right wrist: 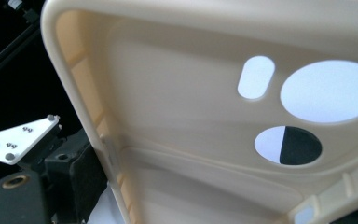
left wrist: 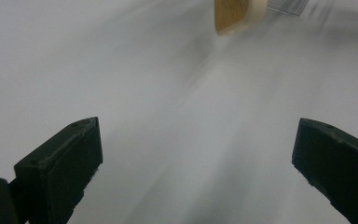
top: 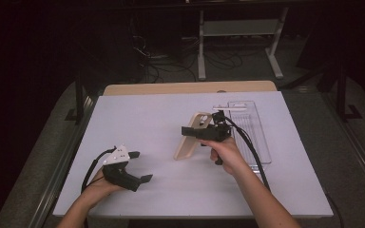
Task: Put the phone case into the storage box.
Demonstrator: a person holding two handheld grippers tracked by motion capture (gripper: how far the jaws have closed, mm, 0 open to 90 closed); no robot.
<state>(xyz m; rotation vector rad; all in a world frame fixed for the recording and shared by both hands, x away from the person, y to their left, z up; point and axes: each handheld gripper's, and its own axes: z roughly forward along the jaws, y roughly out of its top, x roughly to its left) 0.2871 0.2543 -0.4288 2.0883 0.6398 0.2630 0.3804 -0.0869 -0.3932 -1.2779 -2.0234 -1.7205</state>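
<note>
Nearest us, the left gripper (top: pixel 140 166) hovers with jaws spread wide — our right gripper (top: pixel 190 131) pinches the cream phone case (top: pixel 190 140), tilted up mid-counter (top: pixel 142 114) beside a clear tray (top: pixel 259 137).

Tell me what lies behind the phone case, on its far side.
Behind the beige phone case, held tilted by the right gripper, a clear plastic tray lies on the white table. The gripper and cables cover part of the tray.
</note>
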